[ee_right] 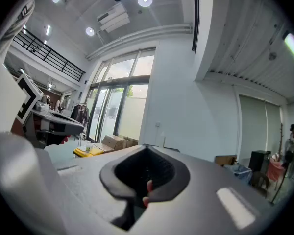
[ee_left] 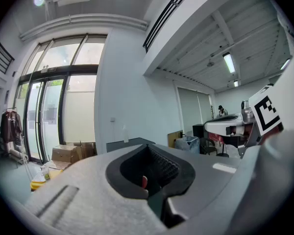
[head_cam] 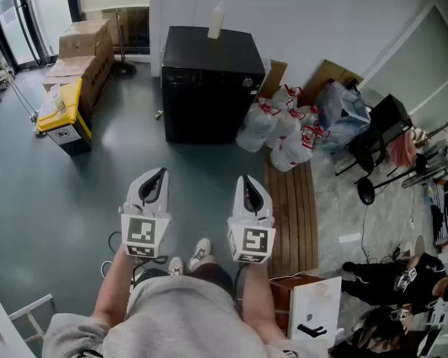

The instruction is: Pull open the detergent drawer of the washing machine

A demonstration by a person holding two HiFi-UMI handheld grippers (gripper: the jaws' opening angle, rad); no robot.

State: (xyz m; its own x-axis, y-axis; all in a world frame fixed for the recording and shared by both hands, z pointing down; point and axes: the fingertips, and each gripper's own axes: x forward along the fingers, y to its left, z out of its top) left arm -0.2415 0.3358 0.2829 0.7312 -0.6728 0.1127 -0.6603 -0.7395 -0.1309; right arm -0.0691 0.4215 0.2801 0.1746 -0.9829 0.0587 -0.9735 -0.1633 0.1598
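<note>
Ceiling lights [ee_right: 145,0]: right gripper [ee_right: 146,177] view, not head

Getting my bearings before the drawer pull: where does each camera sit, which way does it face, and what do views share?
Head view: on the head, looking steeply down at floor and washing machine; shows left gripper, right gripper, forearms, shoes.
Left gripper view: on that gripper, level over its shut jaws, toward glass doors and the machine.
Right gripper view: likewise, jaws shut, facing the same doors.
Shared: both gripper views show doors and cardboard boxes.
</note>
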